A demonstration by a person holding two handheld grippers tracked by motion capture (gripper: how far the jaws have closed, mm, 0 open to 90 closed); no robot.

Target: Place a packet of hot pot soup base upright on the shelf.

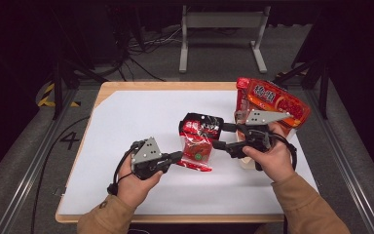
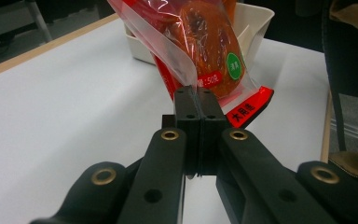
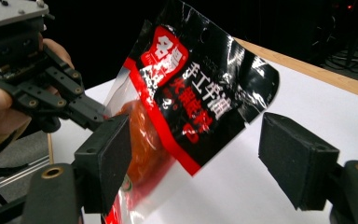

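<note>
My left hand-held gripper [image 2: 198,112] is clamped on the edge of the red sauce packet [image 1: 197,141], lifted just over the tabletop [image 1: 141,112], while my right hand-held gripper [image 3: 196,163] gapes wide around it, so that thin pinch might slip.

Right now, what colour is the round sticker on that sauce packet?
Green, on the sauce packet's round sticker; the left gripper view shows it best.
</note>
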